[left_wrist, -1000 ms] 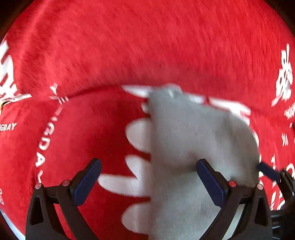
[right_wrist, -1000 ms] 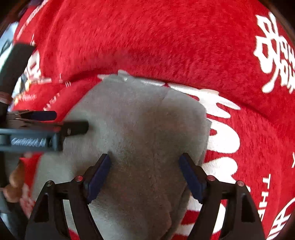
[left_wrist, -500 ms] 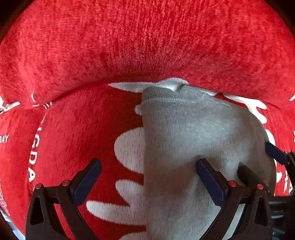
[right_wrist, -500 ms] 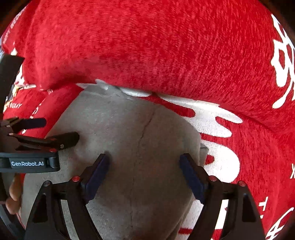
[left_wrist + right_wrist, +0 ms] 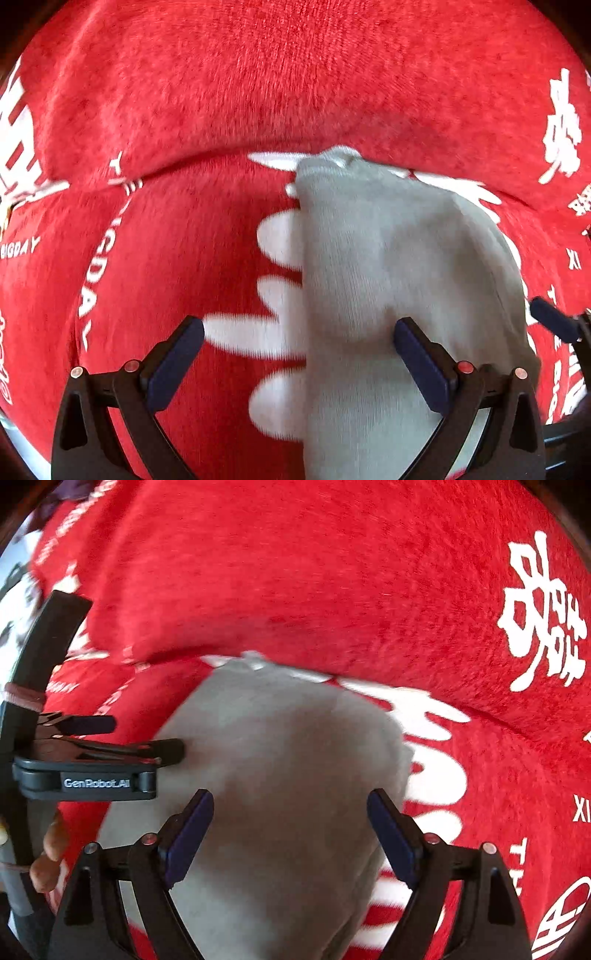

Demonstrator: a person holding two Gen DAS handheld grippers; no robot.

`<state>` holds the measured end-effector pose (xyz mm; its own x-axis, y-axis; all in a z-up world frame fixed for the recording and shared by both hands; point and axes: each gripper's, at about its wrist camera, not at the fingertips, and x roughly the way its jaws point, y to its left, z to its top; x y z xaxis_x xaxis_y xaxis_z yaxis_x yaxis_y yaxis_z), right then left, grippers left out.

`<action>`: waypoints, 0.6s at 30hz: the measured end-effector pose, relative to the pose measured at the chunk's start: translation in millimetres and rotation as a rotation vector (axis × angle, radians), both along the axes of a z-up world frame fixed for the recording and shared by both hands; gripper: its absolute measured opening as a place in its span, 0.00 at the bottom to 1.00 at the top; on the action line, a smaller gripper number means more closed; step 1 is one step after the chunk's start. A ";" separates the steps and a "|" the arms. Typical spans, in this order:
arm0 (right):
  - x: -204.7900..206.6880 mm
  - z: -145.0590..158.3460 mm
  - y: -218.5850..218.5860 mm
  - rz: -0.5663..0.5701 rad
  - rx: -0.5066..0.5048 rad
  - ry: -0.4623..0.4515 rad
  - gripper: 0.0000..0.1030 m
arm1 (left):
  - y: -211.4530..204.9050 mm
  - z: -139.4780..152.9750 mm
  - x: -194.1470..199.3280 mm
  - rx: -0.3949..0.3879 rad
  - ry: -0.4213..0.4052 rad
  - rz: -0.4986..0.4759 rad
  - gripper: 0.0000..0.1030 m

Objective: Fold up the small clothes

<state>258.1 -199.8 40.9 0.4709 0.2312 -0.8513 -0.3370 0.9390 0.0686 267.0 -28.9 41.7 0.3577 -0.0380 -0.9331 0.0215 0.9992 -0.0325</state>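
left claw (image 5: 299,354): apart, straddling the sock's (image 5: 388,295) left edge | right claw (image 5: 291,830): apart, just widened, over sock, contact unclear | red cloth (image 5: 277,92) beneath

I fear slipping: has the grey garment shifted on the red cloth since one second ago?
No. The grey garment still cuts across the same white print lobes.

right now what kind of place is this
Probably a home, maybe a sofa or bed: a plush red blanket with white lettering covers everything, bulging like a cushion behind a small grey garment.
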 end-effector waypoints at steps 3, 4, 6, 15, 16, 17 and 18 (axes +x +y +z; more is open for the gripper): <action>-19.1 -18.5 11.2 0.040 -0.038 0.040 0.84 | 2.3 -5.0 -20.2 -0.022 -0.004 0.002 1.00; -24.9 -23.1 8.4 0.030 -0.021 0.045 0.84 | 3.2 -2.3 -26.0 -0.042 -0.007 0.013 1.00; -30.0 -21.2 3.7 0.011 -0.016 0.033 0.84 | 7.5 -3.8 -35.6 -0.056 -0.005 0.031 1.00; -67.5 3.4 -5.0 -0.025 0.026 0.021 0.85 | -11.6 32.6 -68.2 0.028 -0.119 0.033 1.00; -69.3 4.3 -5.1 -0.025 0.020 0.021 0.85 | -10.7 36.6 -71.6 0.047 -0.153 0.034 1.00; -70.1 4.9 -4.2 -0.025 0.017 0.021 0.85 | -10.9 39.4 -75.4 0.059 -0.167 0.033 1.00; -71.3 6.2 -4.5 -0.025 0.016 0.019 0.85 | -10.2 41.4 -77.5 0.050 -0.162 0.028 1.00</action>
<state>186.7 -204.4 47.1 0.4609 0.2334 -0.8562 -0.3118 0.9459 0.0900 189.5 -39.1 83.1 0.5039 0.0190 -0.8635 -0.0053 0.9998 0.0189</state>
